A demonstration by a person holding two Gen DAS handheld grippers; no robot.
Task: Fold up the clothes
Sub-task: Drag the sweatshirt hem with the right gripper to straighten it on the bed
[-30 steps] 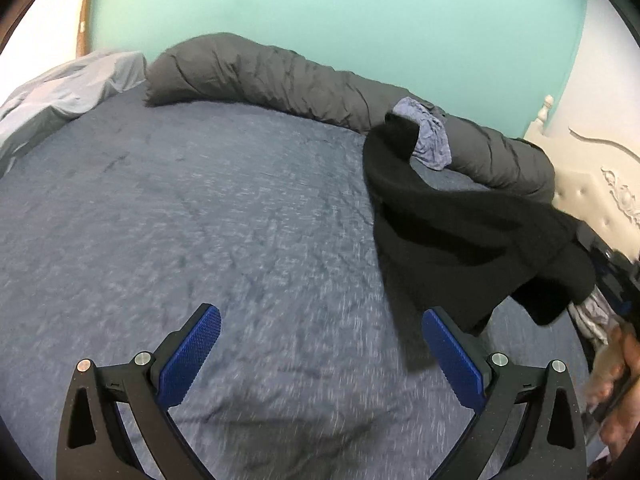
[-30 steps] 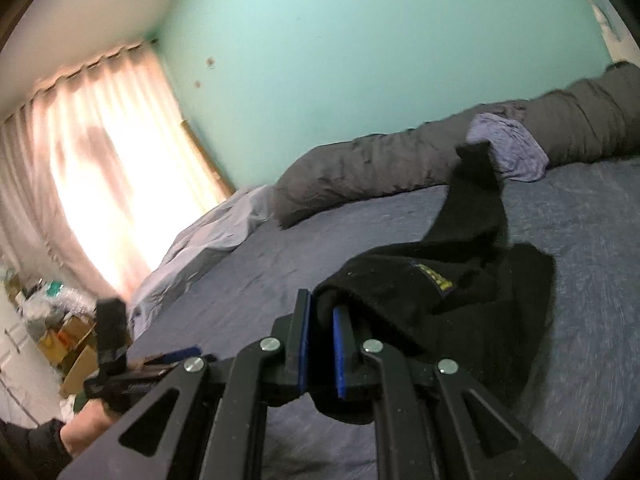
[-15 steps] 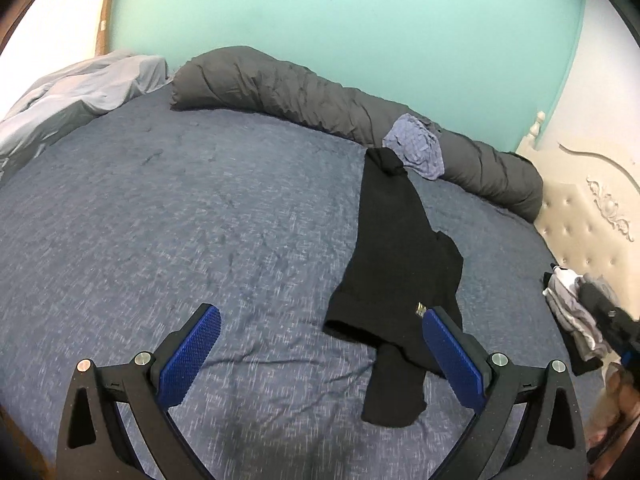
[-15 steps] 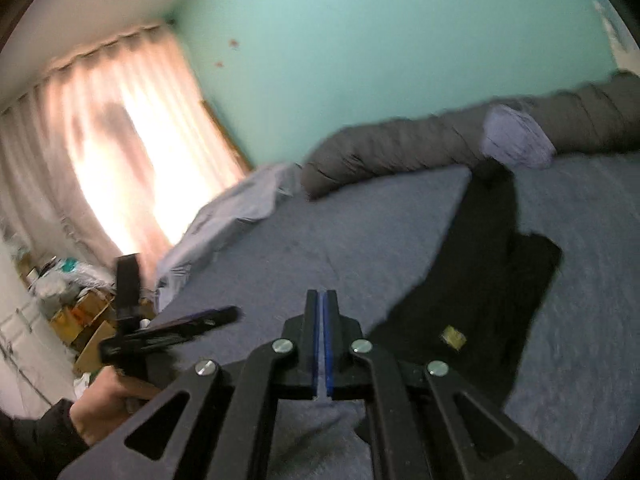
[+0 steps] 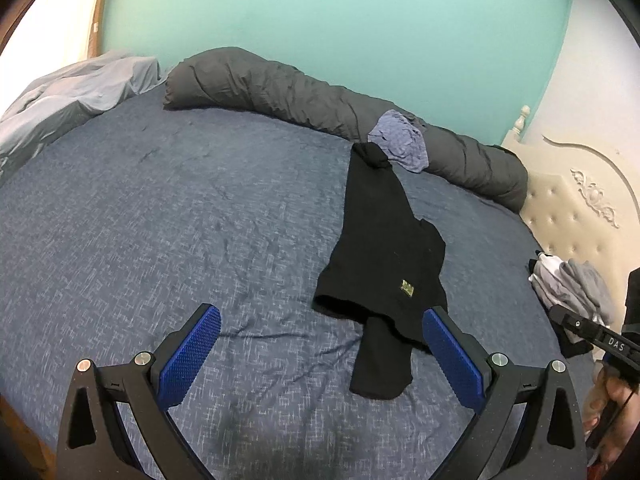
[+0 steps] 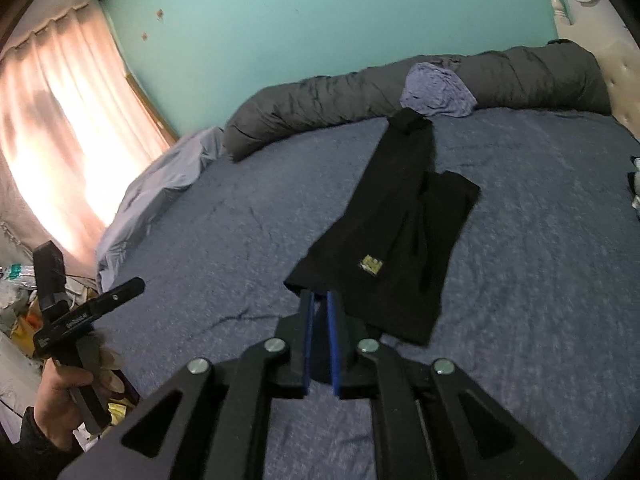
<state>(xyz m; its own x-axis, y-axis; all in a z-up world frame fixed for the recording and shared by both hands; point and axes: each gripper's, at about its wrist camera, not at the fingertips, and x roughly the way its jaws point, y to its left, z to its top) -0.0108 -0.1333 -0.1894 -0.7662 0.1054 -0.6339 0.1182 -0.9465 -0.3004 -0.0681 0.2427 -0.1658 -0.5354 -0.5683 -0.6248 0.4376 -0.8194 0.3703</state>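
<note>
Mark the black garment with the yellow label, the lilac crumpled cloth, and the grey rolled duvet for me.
black garment (image 5: 384, 256): left wrist view, mid-body.
lilac crumpled cloth (image 5: 400, 144): left wrist view, centre.
grey rolled duvet (image 5: 280, 92): left wrist view, middle of roll.

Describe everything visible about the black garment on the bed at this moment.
The black garment is a dark, soft-looking knit, lying flat and loosely bunched lengthwise on the blue bedsheet. A small yellow label shows near its wider near end, from which a narrow flap trails toward the camera. Its far end tapers to a knot-like tip beside the lilac cloth on the grey rolled duvet. Neither tool touches it.
</note>
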